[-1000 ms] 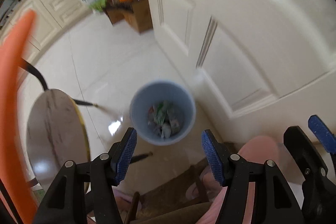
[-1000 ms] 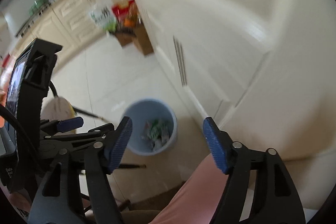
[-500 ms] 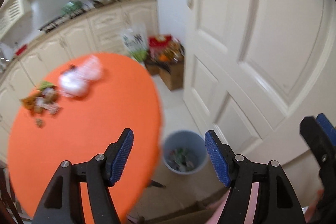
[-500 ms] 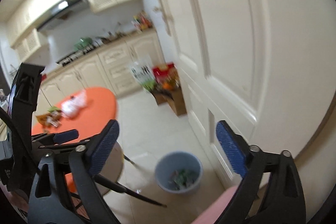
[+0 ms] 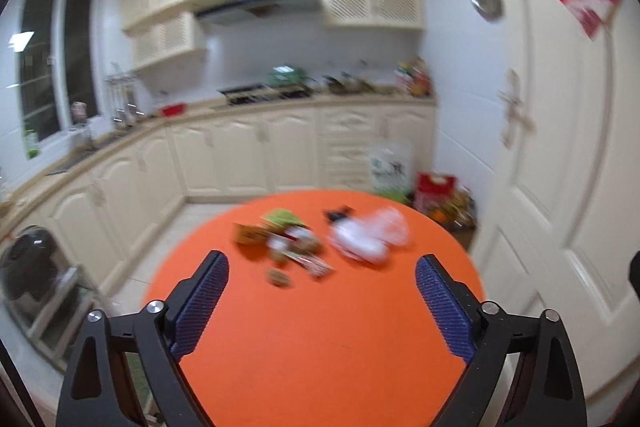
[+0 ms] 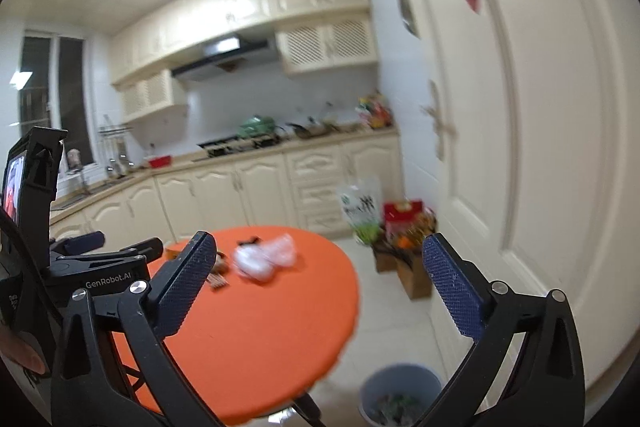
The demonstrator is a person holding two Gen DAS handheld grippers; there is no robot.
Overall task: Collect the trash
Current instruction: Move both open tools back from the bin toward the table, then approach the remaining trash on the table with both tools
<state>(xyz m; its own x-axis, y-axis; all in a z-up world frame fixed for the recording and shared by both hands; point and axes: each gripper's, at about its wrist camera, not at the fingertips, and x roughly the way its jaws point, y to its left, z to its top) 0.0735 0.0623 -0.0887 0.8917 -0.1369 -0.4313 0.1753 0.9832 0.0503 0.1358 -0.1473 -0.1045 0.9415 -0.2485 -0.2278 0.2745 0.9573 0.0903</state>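
Observation:
A round orange table (image 5: pixel 320 339) carries the trash on its far side: a crumpled clear plastic bag (image 5: pixel 370 233), a heap of snack wrappers (image 5: pixel 280 237) and a small scrap (image 5: pixel 279 278). My left gripper (image 5: pixel 322 305) is open and empty, held above the near half of the table. In the right wrist view the table (image 6: pixel 256 339) and the plastic bag (image 6: pixel 266 255) show too. My right gripper (image 6: pixel 320 291) is open and empty, to the right of the table. A blue bin (image 6: pixel 400 401) with trash inside stands on the floor below it.
A white door (image 5: pixel 560 147) is close on the right. Cardboard boxes and bags of groceries (image 6: pixel 400 243) stand on the floor by the door. Cream kitchen cabinets (image 5: pixel 240 155) line the back and left walls. The left gripper's body (image 6: pixel 80 267) shows at left in the right wrist view.
Both grippers have swung up from over the blue bin to face the orange table and its trash. Both stay open and empty.

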